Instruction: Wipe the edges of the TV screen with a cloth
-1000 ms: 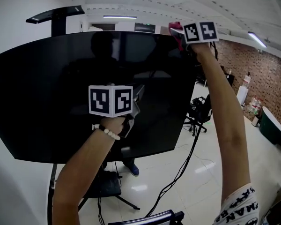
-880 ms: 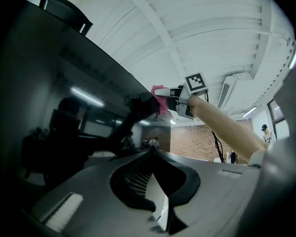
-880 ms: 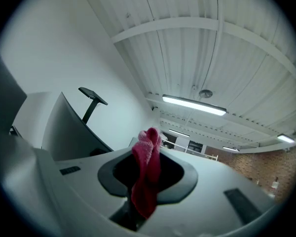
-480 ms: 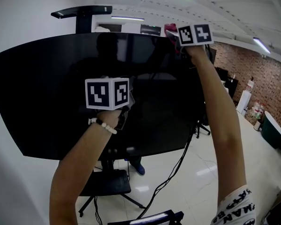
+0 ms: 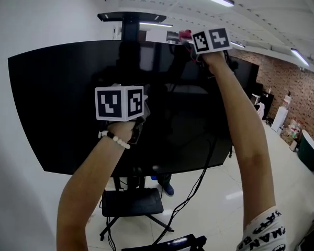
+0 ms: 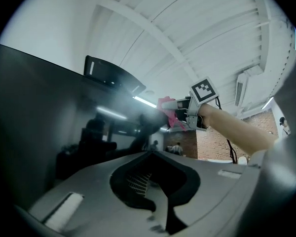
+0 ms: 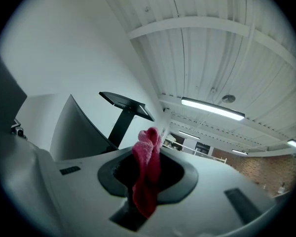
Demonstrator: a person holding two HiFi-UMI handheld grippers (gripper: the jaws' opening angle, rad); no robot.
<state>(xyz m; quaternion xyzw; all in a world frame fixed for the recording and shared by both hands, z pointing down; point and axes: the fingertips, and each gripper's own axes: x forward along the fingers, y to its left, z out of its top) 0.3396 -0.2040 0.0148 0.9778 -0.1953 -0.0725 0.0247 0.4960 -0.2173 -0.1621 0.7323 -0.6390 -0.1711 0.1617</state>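
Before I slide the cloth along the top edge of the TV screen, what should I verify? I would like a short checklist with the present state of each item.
1. Cloth held firmly: ok. The right gripper is shut on it, and part of it sticks out past the fingers.
2. Cloth at the top edge of the TV screen: ok, toward the right corner.
3. Cloth pressing on the edge: cannot tell.
4. Left gripper out of the way: ok. It is shut, empty, and low in front of the screen's middle.
5. Left gripper off the glass: cannot tell; it is close.
6. Path leftward free: cannot tell. A black post rises behind the edge.
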